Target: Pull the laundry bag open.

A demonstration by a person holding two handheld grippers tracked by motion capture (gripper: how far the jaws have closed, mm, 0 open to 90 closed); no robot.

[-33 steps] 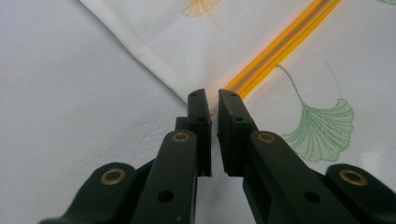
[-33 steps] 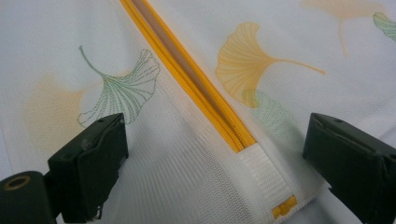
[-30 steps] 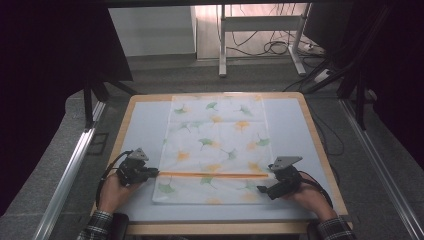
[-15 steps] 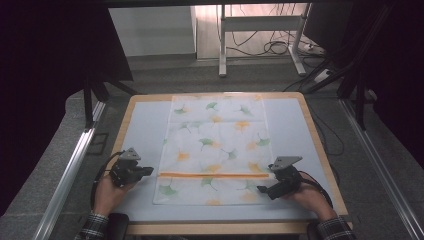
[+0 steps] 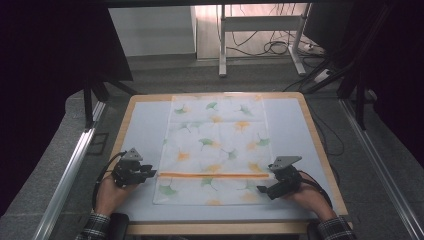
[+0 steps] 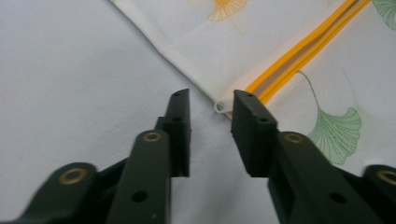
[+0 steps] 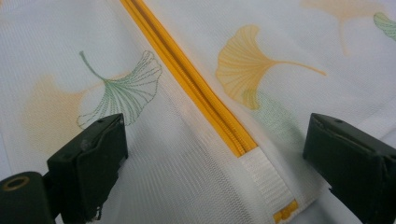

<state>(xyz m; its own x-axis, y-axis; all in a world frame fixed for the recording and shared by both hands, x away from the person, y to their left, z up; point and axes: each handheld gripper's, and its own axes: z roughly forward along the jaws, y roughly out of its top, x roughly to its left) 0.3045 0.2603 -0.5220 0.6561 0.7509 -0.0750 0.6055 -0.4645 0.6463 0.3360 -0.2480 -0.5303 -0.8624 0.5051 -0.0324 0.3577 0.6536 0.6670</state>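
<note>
L gripper (image 6: 211,135) jaws just opened off zip pull (image 6: 219,107); R gripper (image 7: 215,154) jaws spread.

left gripper (image 5: 150,173): low at the near left, jaws a little apart, just been opening, nothing pinched | right gripper (image 5: 261,189): low at the near right, jaws spread wide | both hands gripping from behind

Black two-jaw tongs (image 5: 150,173) with brass-ringed screw holes (grey three-cornered plates on top), trailing black cables; plaid cuffs.
</note>
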